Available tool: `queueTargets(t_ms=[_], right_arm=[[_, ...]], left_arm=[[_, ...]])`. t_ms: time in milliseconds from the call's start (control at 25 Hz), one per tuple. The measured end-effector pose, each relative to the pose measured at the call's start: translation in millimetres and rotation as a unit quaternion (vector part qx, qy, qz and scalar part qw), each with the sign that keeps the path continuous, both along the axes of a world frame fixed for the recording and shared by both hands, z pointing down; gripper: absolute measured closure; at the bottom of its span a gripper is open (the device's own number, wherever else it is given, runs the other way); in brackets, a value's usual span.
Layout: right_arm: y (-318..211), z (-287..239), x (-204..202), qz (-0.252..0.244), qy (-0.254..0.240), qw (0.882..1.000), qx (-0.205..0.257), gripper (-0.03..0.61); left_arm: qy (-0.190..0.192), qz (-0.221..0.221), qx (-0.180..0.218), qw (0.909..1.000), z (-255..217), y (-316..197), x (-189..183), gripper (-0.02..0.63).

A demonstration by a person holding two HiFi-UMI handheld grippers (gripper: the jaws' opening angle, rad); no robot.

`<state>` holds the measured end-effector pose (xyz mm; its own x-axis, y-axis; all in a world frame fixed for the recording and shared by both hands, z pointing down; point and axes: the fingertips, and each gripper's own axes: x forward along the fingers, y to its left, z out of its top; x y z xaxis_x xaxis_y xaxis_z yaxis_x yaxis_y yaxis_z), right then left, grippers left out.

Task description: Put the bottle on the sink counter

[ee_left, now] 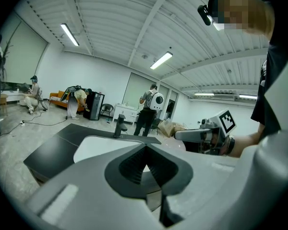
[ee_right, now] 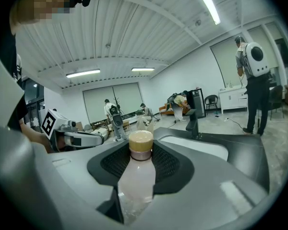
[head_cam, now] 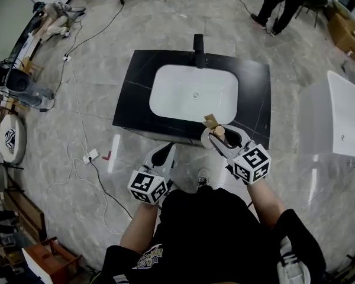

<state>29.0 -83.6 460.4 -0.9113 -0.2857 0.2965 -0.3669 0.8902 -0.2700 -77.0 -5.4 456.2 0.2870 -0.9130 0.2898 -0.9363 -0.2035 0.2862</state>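
A clear bottle [ee_right: 136, 178] with a tan cap [head_cam: 219, 131] stands upright between the jaws of my right gripper [head_cam: 220, 136], which is shut on it. It is held over the front right edge of the black sink counter [head_cam: 133, 93], close to the white basin [head_cam: 192, 93]. A black faucet [head_cam: 198, 50] rises at the basin's far side. My left gripper [head_cam: 163, 155] hangs just in front of the counter's front edge, jaws shut with nothing between them. The left gripper view shows the right gripper [ee_left: 205, 135] to its right.
A small tan object [head_cam: 210, 121] lies on the counter by the bottle. A white fixture [head_cam: 343, 114] stands to the right. Cables and a power strip [head_cam: 90, 156] run over the floor at left. A person [head_cam: 281, 2] stands beyond the counter near cardboard boxes [head_cam: 346, 31].
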Motion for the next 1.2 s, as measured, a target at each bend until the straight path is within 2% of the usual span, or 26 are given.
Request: queueTargets(t_ms=[160,440,800,1200], right_arm=[[-6,0,-3,0.003,-0.003,1.0,-0.001,0.411],[-17,3,-6,0.031,-0.004,1.0,-0.001,0.411],[-21,-5,-24,0.092,-0.002,0.996,0.001,0.411],[-22,-6,-45,0.161,-0.002,0.987,0.001,0.411]], left_arm=[[-0.002,0.0,0.001,1.0,-1,-8,-5,0.614],[-0.002,0.025,0.003,0.9997,2,-26,-14,0.614],[0.004,0.087,0.012,0.9961,-3,-45,-39,0.614],[0.001,0.159,0.021,0.987,-8,-66,-66,0.614]])
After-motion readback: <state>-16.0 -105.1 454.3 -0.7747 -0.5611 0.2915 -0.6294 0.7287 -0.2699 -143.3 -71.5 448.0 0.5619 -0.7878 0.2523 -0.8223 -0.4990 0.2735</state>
